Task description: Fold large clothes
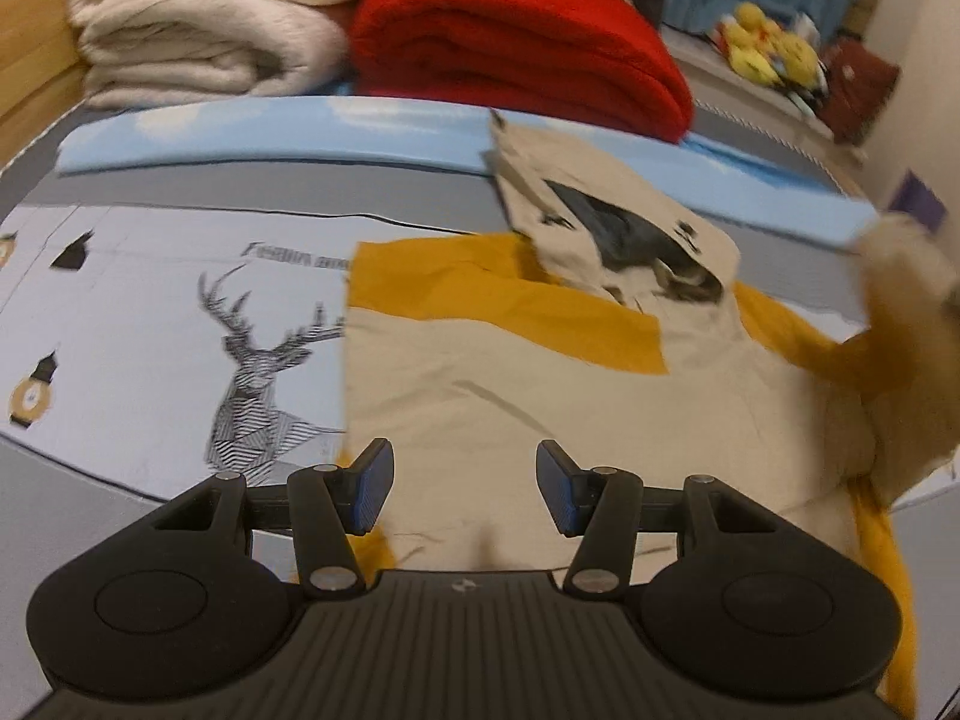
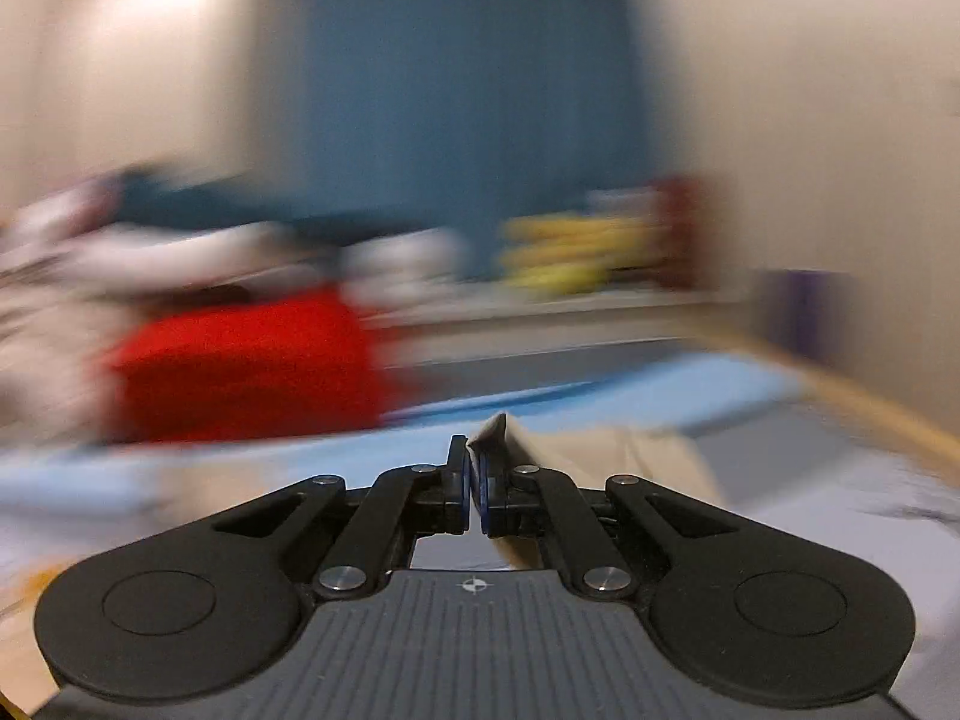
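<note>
A large beige and mustard-yellow garment (image 1: 540, 384) lies partly folded on the bed, with a dark print on its upper part (image 1: 636, 240). My left gripper (image 1: 465, 489) is open and empty, hovering just above the garment's near beige panel. A raised beige part of the garment (image 1: 906, 324) is lifted at the right edge of the left wrist view. My right gripper (image 2: 474, 480) is shut on a beige edge of the garment (image 2: 600, 456) and holds it up; that view is heavily blurred.
The bed has a grey and pale-blue sheet with a deer print (image 1: 258, 372). A folded cream blanket (image 1: 204, 24) and a folded red blanket (image 1: 516, 42) lie at the far side. Yellow plush toys (image 1: 768, 42) sit on a shelf beyond.
</note>
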Available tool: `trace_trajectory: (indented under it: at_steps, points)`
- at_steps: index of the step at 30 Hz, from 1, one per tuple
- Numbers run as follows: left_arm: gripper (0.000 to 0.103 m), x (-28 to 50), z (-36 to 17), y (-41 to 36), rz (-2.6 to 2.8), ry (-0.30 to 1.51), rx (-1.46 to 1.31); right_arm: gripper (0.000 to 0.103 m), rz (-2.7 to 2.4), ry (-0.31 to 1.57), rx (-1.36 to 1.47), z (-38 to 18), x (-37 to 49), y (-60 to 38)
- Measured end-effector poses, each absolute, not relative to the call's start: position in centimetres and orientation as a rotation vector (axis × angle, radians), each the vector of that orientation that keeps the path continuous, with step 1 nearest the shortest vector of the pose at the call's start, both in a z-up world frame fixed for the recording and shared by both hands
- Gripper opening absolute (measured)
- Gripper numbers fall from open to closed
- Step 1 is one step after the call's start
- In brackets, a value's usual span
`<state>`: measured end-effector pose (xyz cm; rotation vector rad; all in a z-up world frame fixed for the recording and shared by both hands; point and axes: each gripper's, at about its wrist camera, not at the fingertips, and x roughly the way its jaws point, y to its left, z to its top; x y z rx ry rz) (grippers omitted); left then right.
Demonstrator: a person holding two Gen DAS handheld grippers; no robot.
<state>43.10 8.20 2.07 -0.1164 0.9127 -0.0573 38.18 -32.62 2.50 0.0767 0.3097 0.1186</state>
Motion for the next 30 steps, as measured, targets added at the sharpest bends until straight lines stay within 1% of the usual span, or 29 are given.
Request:
trace_trajectory:
  at_steps: [1,2,3,5,7,8,9,11,13,16,18,20,22,25,27,30]
  points:
    - [0.058,43.1,2.2,8.8,-0.053,0.911,-0.133,0.007,0.249,0.385,0.076,2.0,38.3,-29.2]
    - [0.058,43.0,2.4,9.2,-0.05,0.91,-0.147,0.007,0.362,0.475,0.065,1.1,38.4,-26.0]
    - [0.058,43.0,2.6,9.7,-0.049,0.909,-0.158,0.009,0.451,0.56,0.045,0.0,38.1,-23.1]
    - [0.058,42.9,2.8,10.2,-0.043,0.908,-0.175,0.015,0.507,0.661,-0.027,-1.7,36.7,-18.8]
    - [0.058,42.9,2.8,10.4,-0.043,0.91,-0.187,0.024,0.486,0.72,-0.084,-2.5,35.0,-16.7]
    - [0.058,42.9,2.8,10.4,-0.046,0.911,-0.189,0.025,0.461,0.742,-0.09,-2.5,34.2,-16.5]
    - [0.058,42.9,2.8,10.3,-0.048,0.912,-0.19,0.025,0.435,0.752,-0.081,-2.3,33.5,-16.8]
    - [0.058,43.0,2.6,9.8,-0.053,0.917,-0.184,0.028,0.355,0.767,-0.029,-1.3,32.1,-17.8]
    - [0.058,43.0,2.2,8.9,-0.062,0.926,-0.17,0.034,0.295,0.778,0.028,-0.9,31.4,-19.6]
    - [0.057,43.4,1.3,7.1,-0.078,0.938,-0.144,0.039,0.193,0.741,0.133,-1.1,31.5,-22.9]
    - [0.055,43.7,0.7,5.6,-0.095,0.944,-0.131,0.039,0.125,0.743,0.21,-2.9,32.5,-25.1]
    - [0.048,44.0,0.0,3.7,-0.121,0.946,-0.117,0.04,0.044,0.788,0.306,-4.8,33.4,-27.1]
    - [0.047,44.4,-0.6,1.7,-0.156,0.953,-0.106,0.04,0.017,0.814,0.421,-6.8,34.2,-28.8]
    - [0.047,45.0,-1.6,-1.3,-0.204,0.964,-0.086,0.041,-0.075,0.912,0.562,-10.4,35.8,-30.7]
    - [0.047,45.3,-2.6,-3.1,-0.223,0.977,-0.067,0.041,-0.086,0.953,0.678,-11.8,36.5,-32.0]
    - [0.048,46.2,-4.4,-5.2,-0.242,1.013,-0.061,0.041,-0.097,0.964,0.737,-12.4,37.1,-32.7]
